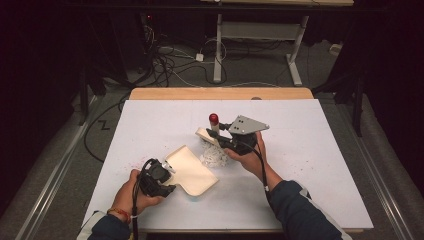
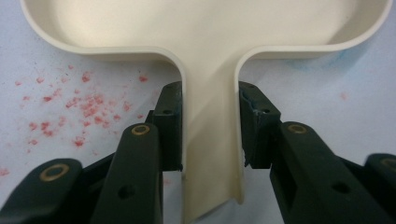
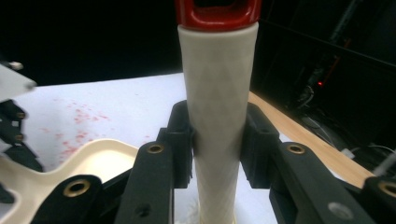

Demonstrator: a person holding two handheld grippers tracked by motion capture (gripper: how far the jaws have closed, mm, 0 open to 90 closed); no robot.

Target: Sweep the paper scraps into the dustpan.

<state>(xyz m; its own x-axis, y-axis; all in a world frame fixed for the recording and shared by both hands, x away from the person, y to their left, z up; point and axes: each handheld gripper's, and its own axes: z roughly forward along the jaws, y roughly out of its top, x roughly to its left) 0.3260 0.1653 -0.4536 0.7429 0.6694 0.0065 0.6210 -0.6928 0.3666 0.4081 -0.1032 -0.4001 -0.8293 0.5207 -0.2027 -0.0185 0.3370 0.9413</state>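
Observation:
A cream dustpan (image 1: 192,170) lies flat on the white table (image 1: 310,150). My left gripper (image 1: 161,175) is shut on its narrow handle (image 2: 210,140), pads pressing both sides, left gripper (image 2: 210,128). My right gripper (image 1: 225,137) is shut on the cream handle (image 3: 217,107) of a brush with a red end cap (image 3: 217,11). The brush (image 1: 214,122) stands upright just beyond the pan, its head near a heap of white scraps (image 1: 214,157). The pan's corner (image 3: 98,158) lies low at the left in the right gripper view.
Red specks (image 2: 84,107) dot the table left of the pan's handle and also show as faint red specks (image 1: 140,162). A bare wooden strip (image 1: 220,93) runs along the table's far edge. Beyond it, cables and the legs of another table (image 1: 218,60) stand on the floor.

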